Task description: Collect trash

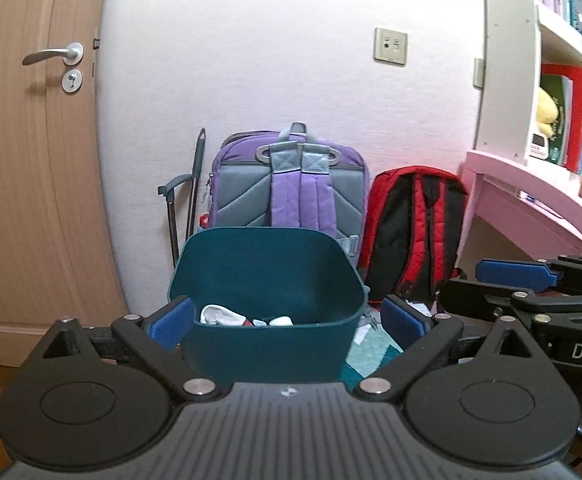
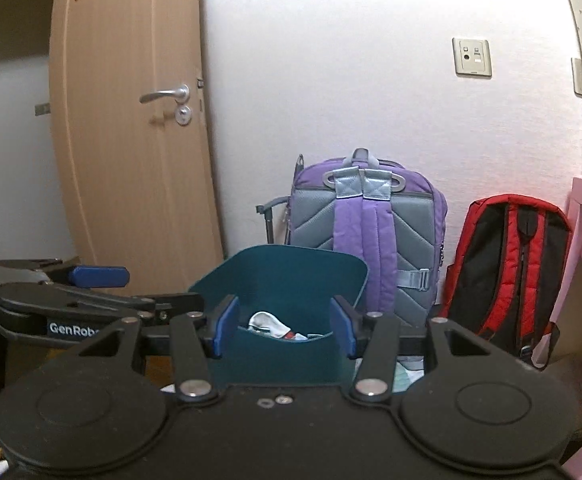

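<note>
Left wrist view: both grippers held apart in front of the teal bin

Left wrist view shows the left gripper (image 1: pixel 287 316) with its blue pads spread wide, nothing between them but the teal bin (image 1: pixel 269 344) standing just beyond. The bin's near rim fills the gap between the fingers (image 1: pixel 173 316); whether the pads touch its walls cannot be told. Inside lies white crumpled trash (image 1: pixel 221 315) with a few smaller scraps to its right. Off to the right, the right gripper (image 1: pixel 511 276) shows side-on.

From the right wrist view, the right gripper (image 2: pixel 285 330) is also spread wide and empty, the bin (image 2: pixel 279 356) centred between its pads, the trash (image 2: pixel 269 324) visible over the near rim. The left gripper (image 2: pixel 99 276) sits to the left.

Far behind the bin, a purple backpack (image 1: pixel 291 184) and a red backpack (image 1: pixel 415 224) lean against the white wall (image 1: pixel 251 60), with a wooden door (image 1: pixel 31 160) at left and a pink desk (image 1: pixel 531 196) at right
</note>
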Available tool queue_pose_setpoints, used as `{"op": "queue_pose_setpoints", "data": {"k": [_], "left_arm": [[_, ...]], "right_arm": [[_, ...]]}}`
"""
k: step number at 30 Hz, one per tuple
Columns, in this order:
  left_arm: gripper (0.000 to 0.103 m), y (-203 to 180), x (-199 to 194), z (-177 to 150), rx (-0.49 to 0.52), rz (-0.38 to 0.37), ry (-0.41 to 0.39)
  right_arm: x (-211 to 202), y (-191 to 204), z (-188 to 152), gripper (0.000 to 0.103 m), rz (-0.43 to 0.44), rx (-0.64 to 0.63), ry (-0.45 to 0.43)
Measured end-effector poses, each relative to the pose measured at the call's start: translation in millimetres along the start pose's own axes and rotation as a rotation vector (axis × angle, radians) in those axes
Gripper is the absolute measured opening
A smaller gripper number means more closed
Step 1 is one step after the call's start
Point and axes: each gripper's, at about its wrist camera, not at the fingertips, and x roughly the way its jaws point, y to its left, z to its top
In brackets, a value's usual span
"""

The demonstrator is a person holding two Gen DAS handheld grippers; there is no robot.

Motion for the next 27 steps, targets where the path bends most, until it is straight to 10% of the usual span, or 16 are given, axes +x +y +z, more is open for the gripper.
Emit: {"op": "queue_pose_setpoints", "data": {"k": [27], "left_arm": [[0.101, -20.2, -70.8, -14.1, -0.023, 0.026, -0.022]], "right_arm": [[-65.3, 28.5, -11.8, 0.05, 0.036, 0.003, -0.035]]}}
